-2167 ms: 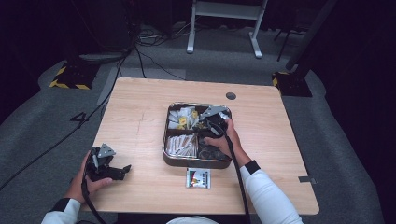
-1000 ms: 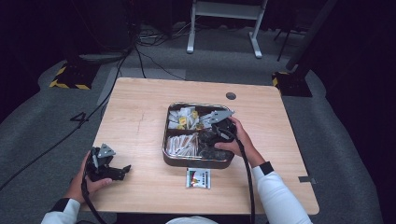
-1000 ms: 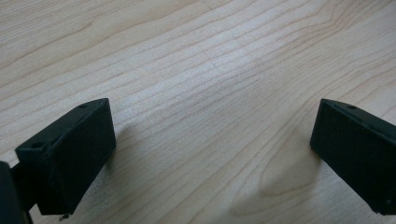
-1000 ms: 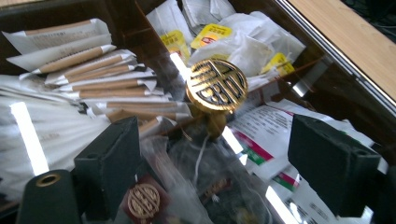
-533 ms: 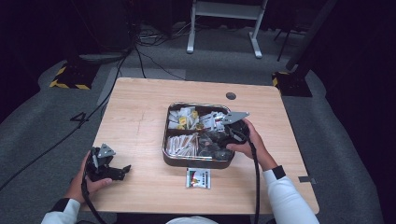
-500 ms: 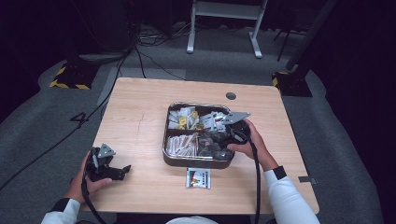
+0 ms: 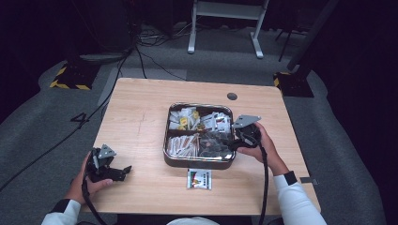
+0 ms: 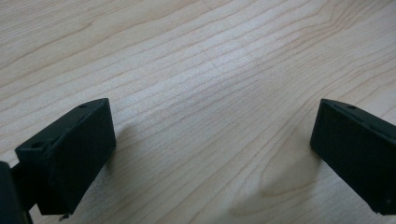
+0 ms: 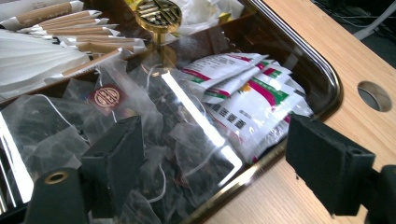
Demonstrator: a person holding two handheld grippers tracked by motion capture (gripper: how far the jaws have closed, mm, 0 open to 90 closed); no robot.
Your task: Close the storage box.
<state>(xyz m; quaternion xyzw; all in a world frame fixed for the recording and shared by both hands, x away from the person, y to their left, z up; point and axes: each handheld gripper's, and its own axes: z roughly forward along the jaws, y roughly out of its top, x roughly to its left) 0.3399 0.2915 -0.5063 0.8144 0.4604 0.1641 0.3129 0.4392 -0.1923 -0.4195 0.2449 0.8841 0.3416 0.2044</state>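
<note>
Your right claw [image 9: 205, 168] stands wide over the near-right compartment of the shiny rectangular metal tray [image 7: 198, 162] — the clear mesh tea bags [image 9: 154, 140] lie directly beneath it — while your left claw [image 8: 210, 158], also wide, rests well apart on the pale wooden worktop [image 7: 141, 117].

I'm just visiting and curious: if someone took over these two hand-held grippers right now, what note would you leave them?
Right gripper: open, holding nothing, at the right rim of the metal tray, jaws straddling it above the clear tea bags.
Left gripper: open, idle over bare wooden table at the near left.
White-green-red sachets lie in the tray's far right compartment; paper-wrapped sticks near left.
Done: one sachet lies on the table in front of the tray.
Left: probably grasp the next item from the tray.
</note>
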